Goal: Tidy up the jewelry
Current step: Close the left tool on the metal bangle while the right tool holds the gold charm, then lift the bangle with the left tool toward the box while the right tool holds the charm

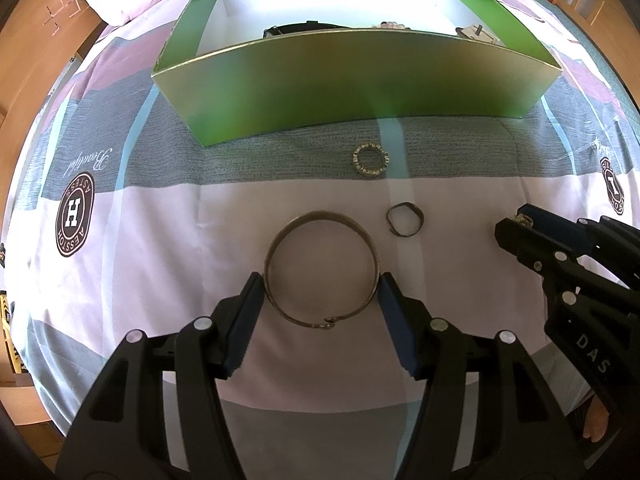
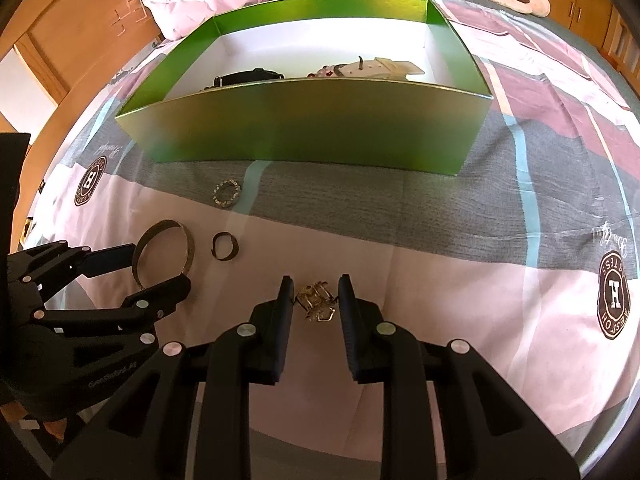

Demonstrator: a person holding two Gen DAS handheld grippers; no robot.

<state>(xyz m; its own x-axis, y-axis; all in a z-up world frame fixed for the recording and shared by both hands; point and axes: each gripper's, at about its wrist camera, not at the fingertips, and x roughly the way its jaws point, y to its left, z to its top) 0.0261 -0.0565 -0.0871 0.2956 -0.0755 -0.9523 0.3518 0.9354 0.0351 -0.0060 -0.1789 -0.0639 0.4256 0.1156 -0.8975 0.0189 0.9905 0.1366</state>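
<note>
Brass bangle (image 1: 321,270) flat on bed, left gripper (image 1: 320,286) open, fingers straddling it. Right gripper (image 2: 315,296) open around gold trinket (image 2: 316,306). Green box (image 2: 320,120) beyond, toward bed's far edge.

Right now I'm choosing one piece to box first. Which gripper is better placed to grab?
Probably the left gripper: its open fingers already flank the bangle. The right gripper brackets the tangled gold piece, a fiddlier grab.
</note>
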